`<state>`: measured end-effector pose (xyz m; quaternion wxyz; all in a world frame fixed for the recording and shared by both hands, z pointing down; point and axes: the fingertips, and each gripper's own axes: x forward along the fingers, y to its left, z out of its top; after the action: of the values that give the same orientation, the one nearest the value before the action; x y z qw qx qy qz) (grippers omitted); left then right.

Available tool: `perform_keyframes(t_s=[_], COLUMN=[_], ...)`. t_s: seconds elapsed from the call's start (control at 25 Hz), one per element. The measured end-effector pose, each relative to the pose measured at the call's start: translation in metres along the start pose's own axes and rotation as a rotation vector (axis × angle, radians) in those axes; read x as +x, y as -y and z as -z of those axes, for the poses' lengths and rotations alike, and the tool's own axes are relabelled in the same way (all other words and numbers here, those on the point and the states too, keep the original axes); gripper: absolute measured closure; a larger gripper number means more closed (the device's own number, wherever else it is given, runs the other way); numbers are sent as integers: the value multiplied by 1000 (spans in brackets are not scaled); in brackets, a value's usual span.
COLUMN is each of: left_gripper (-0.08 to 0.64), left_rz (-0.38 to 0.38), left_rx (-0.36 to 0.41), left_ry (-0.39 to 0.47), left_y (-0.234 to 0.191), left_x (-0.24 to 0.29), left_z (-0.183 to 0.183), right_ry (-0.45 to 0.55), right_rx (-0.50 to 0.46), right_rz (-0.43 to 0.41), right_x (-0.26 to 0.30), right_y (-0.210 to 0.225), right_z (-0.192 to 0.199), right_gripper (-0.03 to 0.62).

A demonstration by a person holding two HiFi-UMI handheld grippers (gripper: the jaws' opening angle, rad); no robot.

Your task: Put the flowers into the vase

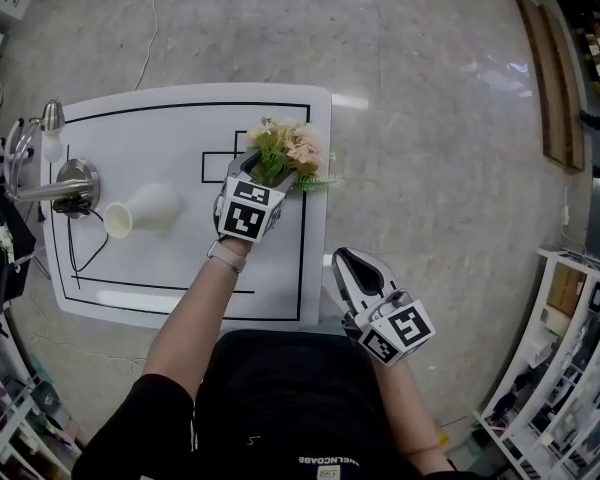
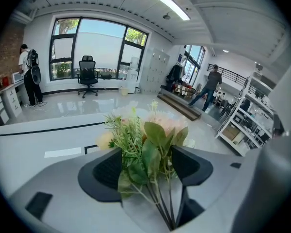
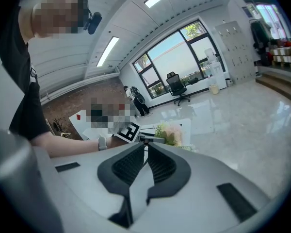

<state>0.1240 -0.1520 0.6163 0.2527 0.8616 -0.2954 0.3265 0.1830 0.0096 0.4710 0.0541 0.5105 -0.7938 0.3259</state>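
The flowers [image 1: 285, 151] lie at the right edge of the white counter [image 1: 170, 133], with a green sprig reaching just past it and the stems pointing back toward the person. It is a small, artificial-looking bunch of pale pink and cream blooms, fern-like sprigs, broad green leaves and a few thin dark stems gathered at the base.

The left gripper [image 2: 148, 163] is set around the bunch just below the leaves. Its fingers [image 2: 104, 171] are spread wide, one on each side. The stems run between them and the leaves lie close to the pads, but nothing is squeezed. The step in hand looks like the pick-up: the bunch is framed, not grasped.

As I judge it, the next move calls for closing on the stems rather than the leaves, firmly enough that the bunch neither droops nor slips. The bunch then has to be lifted and carried left across the counter. The white vase [image 1: 145, 208] is well apart from the flowers, on the counter's left half. It appears to lie on its side with its mouth toward the left; if so, it needs righting or steadying first.

The right gripper [image 1: 352, 260] hangs off the counter's near right corner, over the pale floor [image 1: 430, 118], with its fingers [image 3: 131, 166] pressed together on nothing.
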Motion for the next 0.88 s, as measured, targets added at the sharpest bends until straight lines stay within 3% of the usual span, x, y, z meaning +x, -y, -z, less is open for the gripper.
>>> perform_keyframes(t_s=[0.16, 0.88], left_gripper=[261, 473], left_rz=[-5, 14], left_rx=[-1, -22], left_ry=[-13, 25], left_y=[-2, -5], left_x=[4, -6], left_z=[2, -7], right_ry=[-1, -8], right_rx=[5, 7], right_rz=[1, -16], right_x=[0, 3], right_y=[1, -3], right_z=[-1, 1], right_gripper=[578, 578])
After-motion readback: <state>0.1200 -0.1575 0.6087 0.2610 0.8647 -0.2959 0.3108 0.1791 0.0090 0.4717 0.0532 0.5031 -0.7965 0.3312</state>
